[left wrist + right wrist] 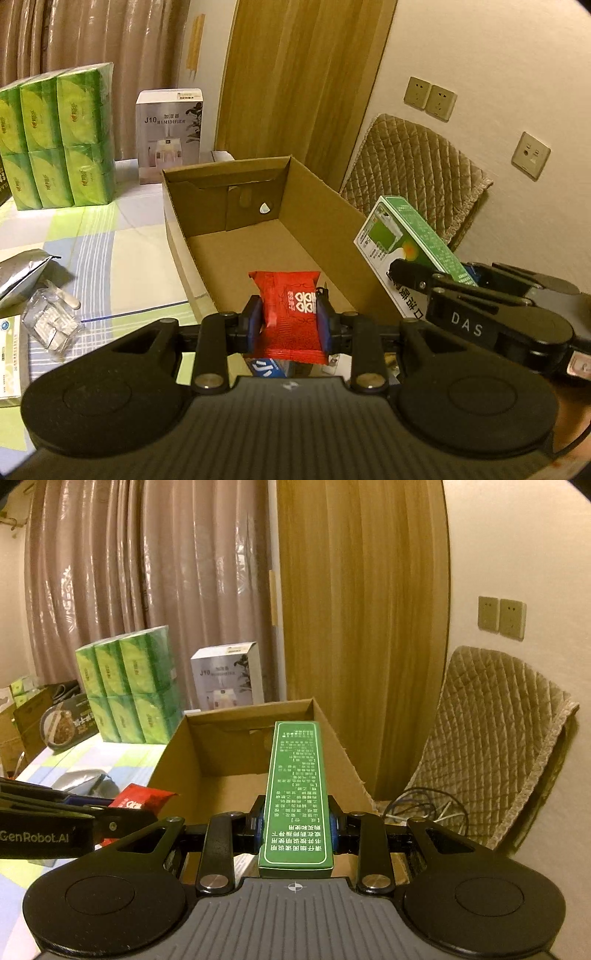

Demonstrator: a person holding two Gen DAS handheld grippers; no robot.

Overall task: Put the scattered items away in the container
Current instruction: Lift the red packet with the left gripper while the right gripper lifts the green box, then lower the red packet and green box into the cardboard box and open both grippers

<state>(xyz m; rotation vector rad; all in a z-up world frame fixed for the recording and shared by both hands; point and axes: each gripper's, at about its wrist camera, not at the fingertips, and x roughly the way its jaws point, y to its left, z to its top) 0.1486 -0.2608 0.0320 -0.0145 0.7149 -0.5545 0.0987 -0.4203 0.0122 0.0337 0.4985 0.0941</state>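
Only left view shows clear plastic case (50,321), silver pouch (18,275)

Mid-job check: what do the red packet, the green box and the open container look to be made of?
Red packet: thin glossy plastic film, judging by its sheen and crinkles, in the left gripper. Green box: printed paperboard, smooth, with crisp edges, in the right gripper. Container: plain brown cardboard, matte, seemingly corrugated at its cut edges.

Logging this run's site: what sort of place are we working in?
Most likely a room in a home, perhaps a bedroom or dining corner: floor-length curtains, a chair with a quilted cover, and household stock, green tissue packs and a humidifier box, on a cloth-covered table.
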